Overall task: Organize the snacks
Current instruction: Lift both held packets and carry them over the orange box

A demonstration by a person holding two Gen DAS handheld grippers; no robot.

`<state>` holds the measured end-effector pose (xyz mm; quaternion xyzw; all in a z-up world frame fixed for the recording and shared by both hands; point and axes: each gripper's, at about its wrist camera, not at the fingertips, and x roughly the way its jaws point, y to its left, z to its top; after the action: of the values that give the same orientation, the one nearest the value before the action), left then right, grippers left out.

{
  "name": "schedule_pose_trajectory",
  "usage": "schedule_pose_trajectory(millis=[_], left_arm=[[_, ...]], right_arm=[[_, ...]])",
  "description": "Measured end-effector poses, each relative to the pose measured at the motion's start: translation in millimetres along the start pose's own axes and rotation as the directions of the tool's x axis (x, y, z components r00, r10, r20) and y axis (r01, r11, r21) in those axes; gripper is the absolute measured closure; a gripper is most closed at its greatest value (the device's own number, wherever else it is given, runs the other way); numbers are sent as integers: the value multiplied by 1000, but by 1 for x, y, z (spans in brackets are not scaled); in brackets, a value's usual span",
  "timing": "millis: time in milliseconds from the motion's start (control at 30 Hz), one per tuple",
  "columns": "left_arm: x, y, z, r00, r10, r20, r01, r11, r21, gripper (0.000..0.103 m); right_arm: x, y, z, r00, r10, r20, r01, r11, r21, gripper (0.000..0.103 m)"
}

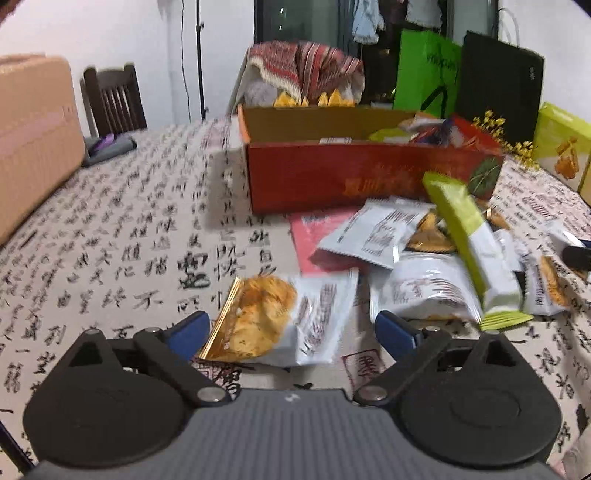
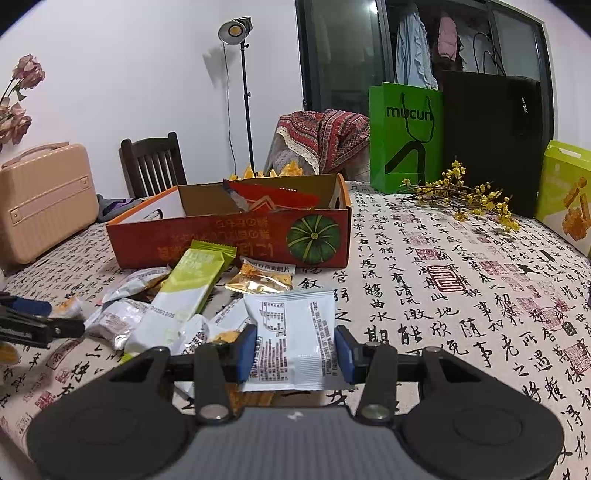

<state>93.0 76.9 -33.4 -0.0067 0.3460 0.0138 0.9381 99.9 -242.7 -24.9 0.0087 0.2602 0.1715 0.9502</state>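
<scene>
Your right gripper [image 2: 295, 349] pinches a white snack packet [image 2: 291, 332] at lower centre, its bottom edge hidden. Your left gripper [image 1: 291, 332] is spread around a blurred orange-and-white packet [image 1: 273, 321]. The red box [image 2: 229, 236] sits mid-frame.

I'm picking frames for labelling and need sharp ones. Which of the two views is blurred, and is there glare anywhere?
Left wrist view: motion blur smears the snack pile, notably the green bar packet, and the printing on the red box. Right wrist view: sharp, the print on the white packet between the fingers is crisp; the studio lamp glows brightly. Both views bend straight lines at the edges.
</scene>
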Motion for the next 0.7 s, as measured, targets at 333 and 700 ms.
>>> schedule_pose_trajectory(millis=[333,700], left_arm=[[-7,16,-1,998,-43,43,46,997,-69,25],[-19,17,2,996,-38,81,45,995,-85,34]], right_arm=[[4,0,0,1000,0,-6,0,1000,-1,59],[2,2,1,1000,-2,0,2,1000,-6,59]])
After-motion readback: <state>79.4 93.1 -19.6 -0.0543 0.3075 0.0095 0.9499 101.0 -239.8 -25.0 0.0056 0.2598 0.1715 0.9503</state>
